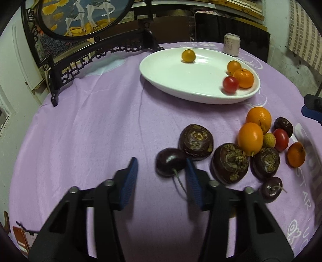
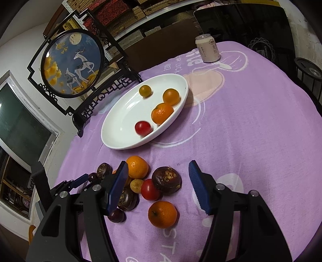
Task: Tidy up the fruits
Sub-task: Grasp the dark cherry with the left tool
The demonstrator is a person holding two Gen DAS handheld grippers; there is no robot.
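Note:
A white oval plate (image 1: pixel 171 80) (image 2: pixel 120 129) on the purple cloth holds a red tomato (image 1: pixel 230 84) (image 2: pixel 142 127), a mandarin (image 1: pixel 244 78) (image 2: pixel 162 113) and two small orange fruits (image 1: pixel 188 56). A loose pile lies in front of it: oranges (image 1: pixel 250 138) (image 2: pixel 162 214), a red tomato (image 2: pixel 150 189), dark water chestnuts (image 1: pixel 195 142) (image 2: pixel 166 180) and a dark cherry (image 1: pixel 170 161). My left gripper (image 1: pixel 162 168) is open and empty, its right finger beside the cherry. My right gripper (image 2: pixel 159 171) is open and empty above the pile.
A drink can (image 1: pixel 231 44) (image 2: pixel 207 48) stands at the far side of the table. A round deer picture in a black carved stand (image 1: pixel 84 18) (image 2: pixel 74 64) stands at the back left. The left gripper shows at the left edge of the right wrist view (image 2: pixel 80 180).

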